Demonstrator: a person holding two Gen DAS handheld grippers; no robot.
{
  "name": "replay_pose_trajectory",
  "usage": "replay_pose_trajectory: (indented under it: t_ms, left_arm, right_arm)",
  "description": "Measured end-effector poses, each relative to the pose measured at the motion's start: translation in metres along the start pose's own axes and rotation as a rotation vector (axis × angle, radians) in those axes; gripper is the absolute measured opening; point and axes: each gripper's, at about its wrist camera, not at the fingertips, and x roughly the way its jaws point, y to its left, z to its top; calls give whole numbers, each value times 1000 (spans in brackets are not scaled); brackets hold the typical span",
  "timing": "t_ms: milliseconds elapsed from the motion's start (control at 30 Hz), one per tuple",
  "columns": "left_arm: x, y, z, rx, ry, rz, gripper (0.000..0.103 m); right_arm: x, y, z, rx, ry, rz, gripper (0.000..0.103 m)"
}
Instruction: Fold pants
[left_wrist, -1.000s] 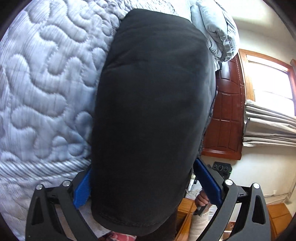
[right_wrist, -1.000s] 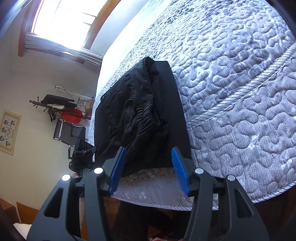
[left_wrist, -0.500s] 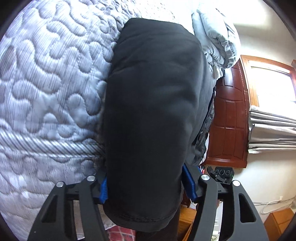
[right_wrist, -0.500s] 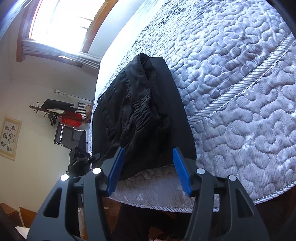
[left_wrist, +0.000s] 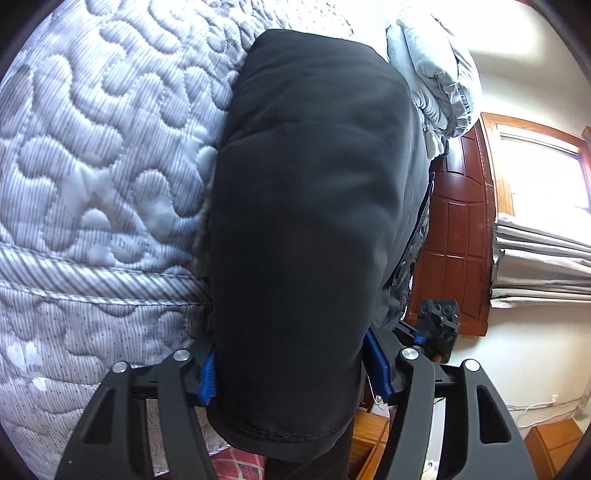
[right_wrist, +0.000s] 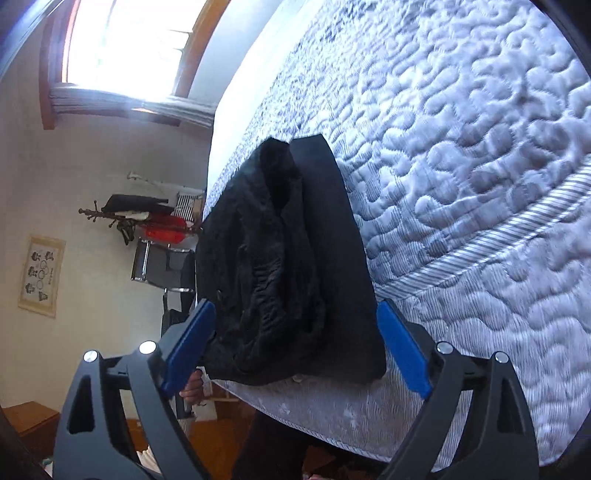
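Left wrist view: left gripper (left_wrist: 293, 373) fingers pinching pants (left_wrist: 310, 206) hem; right gripper (right_wrist: 295, 343) fingers spread astride bundle on bed (right_wrist: 461, 147); fabric soft, limp, light; grip hem corners.

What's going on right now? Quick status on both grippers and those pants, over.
Left gripper shut on the black pants at the hem. Right gripper open, straddling the waist end. Pants partly folded on the quilted mattress. Nothing in the way.

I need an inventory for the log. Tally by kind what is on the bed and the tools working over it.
Black pants: 1
Pale grey bedding bundle: 1
Quilted mattress: 1
Grippers: 2, the left gripper and the right gripper, each with the pants' near end between its blue fingers
Total: 5
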Motion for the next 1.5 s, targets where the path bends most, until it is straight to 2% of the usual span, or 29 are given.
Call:
replay_pose_trajectory:
  t_ms: [200,400,633,933,967,1067,1133,1233,1400,1500]
  left_arm:
    - [0,1,3,-1,4,3,64]
    - [1,6,4,-10,8,-1,66]
    - [4,4,10,-11,35,4,69]
    - [14,7,32,-61,87,-13,84]
    - [17,7,34,-74,87,-20,86]
    - [24,-3,33,-50,95,6,86]
    - [26,-11,30,-15,98,29,84]
    - [28,-13,23,-23,100,14,80]
    - [38,-8,16,-19,92,-13,78]
    - [41,-8,18,-33,105,-23,78]
  right_arm:
    - [36,-9,6,2,91,-6,91]
    - [54,-21,7,60,120,93,93]
    - [60,-8,14,19,152,77,93]
    - [60,7,14,6,142,62,91]
    - [61,8,13,7,143,55,88]
    - [61,12,10,-2,144,36,71]
    - [54,14,7,-21,138,54,54]
    - [45,22,8,-51,126,41,48]
    - [45,18,13,-34,135,22,49]
    - [46,19,12,-35,131,26,53]
